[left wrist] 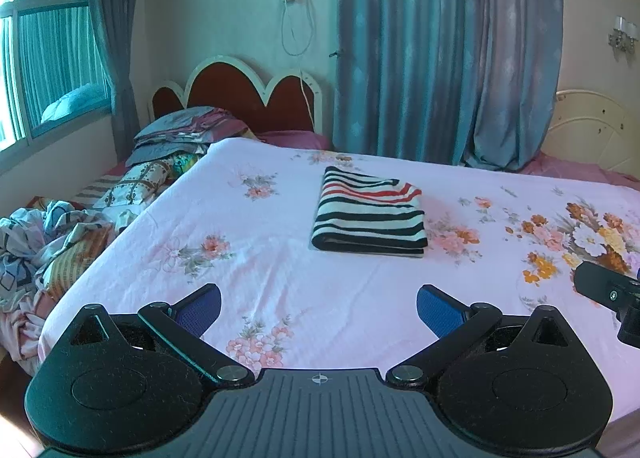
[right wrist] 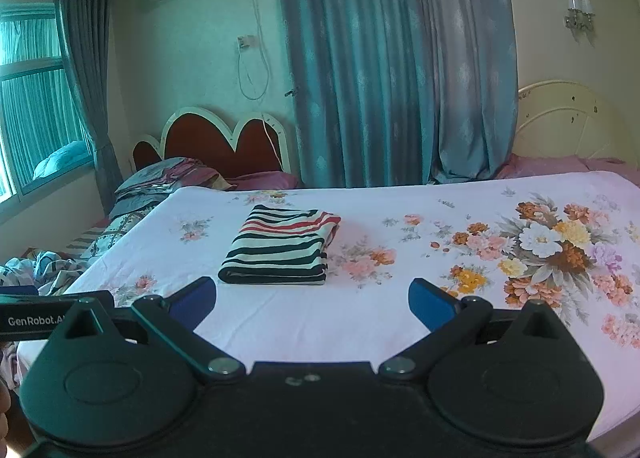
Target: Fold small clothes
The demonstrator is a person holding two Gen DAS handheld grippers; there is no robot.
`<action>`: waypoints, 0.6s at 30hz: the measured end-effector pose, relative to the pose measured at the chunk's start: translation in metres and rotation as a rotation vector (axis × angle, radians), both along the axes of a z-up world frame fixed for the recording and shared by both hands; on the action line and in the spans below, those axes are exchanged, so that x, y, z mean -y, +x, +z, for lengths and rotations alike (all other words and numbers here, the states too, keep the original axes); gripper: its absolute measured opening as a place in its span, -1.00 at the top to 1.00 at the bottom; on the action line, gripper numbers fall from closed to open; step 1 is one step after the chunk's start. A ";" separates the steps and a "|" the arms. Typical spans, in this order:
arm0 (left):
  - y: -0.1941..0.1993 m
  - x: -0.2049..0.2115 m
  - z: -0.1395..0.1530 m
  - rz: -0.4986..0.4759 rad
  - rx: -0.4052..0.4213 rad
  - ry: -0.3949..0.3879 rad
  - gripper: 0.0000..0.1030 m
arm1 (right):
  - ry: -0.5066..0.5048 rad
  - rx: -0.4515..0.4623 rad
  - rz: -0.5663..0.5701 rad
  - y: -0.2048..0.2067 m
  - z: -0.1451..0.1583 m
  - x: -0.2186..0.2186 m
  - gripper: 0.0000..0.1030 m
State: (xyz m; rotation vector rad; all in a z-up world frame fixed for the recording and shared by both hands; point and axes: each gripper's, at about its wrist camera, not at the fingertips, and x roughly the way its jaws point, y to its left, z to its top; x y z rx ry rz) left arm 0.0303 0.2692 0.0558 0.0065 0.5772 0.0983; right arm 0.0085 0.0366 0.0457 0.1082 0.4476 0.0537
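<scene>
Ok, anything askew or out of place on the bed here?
Nothing stands out. The striped garment lies folded flat on the floral sheet; left gripper and right gripper are open and hold nothing.

Striped garment (left wrist: 370, 212): soft knit cloth, matt, folded in smooth layers. Floral bedsheet (left wrist: 248, 258): thin woven cloth, matt, lightly creased. Left gripper (left wrist: 319, 308): matt black plastic body, ribbed deck, bright metal pivot pins; blue textured pads (left wrist: 440, 308). Curtain (left wrist: 440, 58): faintly sheened pleated fabric. Headboard (left wrist: 244, 96): glossy red panel.
</scene>
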 end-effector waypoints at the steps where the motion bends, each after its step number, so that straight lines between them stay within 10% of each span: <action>1: 0.000 0.000 0.000 0.000 0.000 0.001 -0.99 | 0.001 -0.001 0.001 -0.001 0.000 -0.001 -0.98; 18: 0.001 -0.003 -0.001 -0.009 -0.007 -0.004 -0.99 | 0.017 -0.014 -0.011 -0.002 -0.004 -0.005 -0.98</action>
